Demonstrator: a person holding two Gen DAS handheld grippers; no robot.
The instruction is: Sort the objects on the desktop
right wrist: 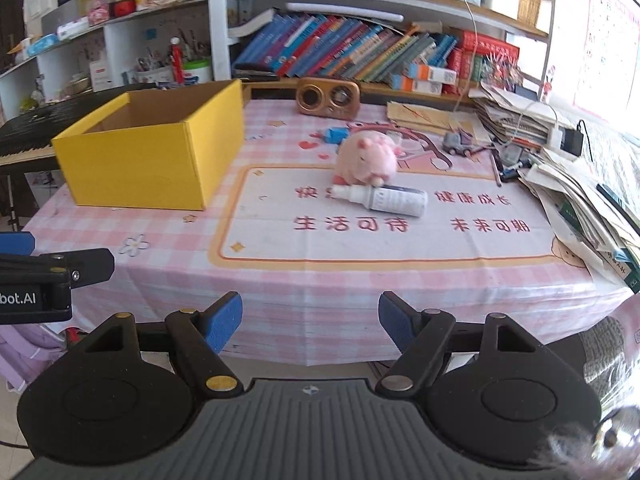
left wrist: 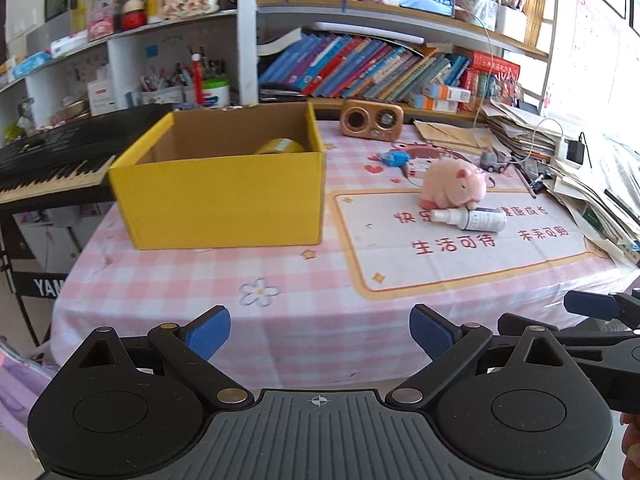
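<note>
Right-wrist view shows a white cylindrical spray bottle [right wrist: 383,199] lying on its side near the middle of the pink checked tablecloth [right wrist: 312,280], its long axis running roughly left to right with the narrow white nozzle end toward the left and the flat base toward the right. A pink plush pig toy [right wrist: 367,159] sits just behind the bottle, its snout touching the bottle's body. To the left stands an open yellow cardboard box [right wrist: 140,160], well apart from the bottle. Behind the pig lie a small blue toy [right wrist: 335,134] and a brown wooden retro radio [right wrist: 328,97], with a heap of papers and notebooks [right wrist: 560,168] along the right side and a shelf of leaning books [right wrist: 360,52] at the back. The right gripper [right wrist: 310,322] hangs over the table's near edge, angled downward, its blue-padded jaws spread apart with nothing between them. The left gripper [left wrist: 320,334] hangs beside it in a like downward tilt, jaws likewise released and empty. Only the left-wrist view looks into the box, where a yellow roll of tape [left wrist: 280,147] rests against the far wall, and it also shows the white keys of a black electronic keyboard [left wrist: 52,176] to the left of the box.
</note>
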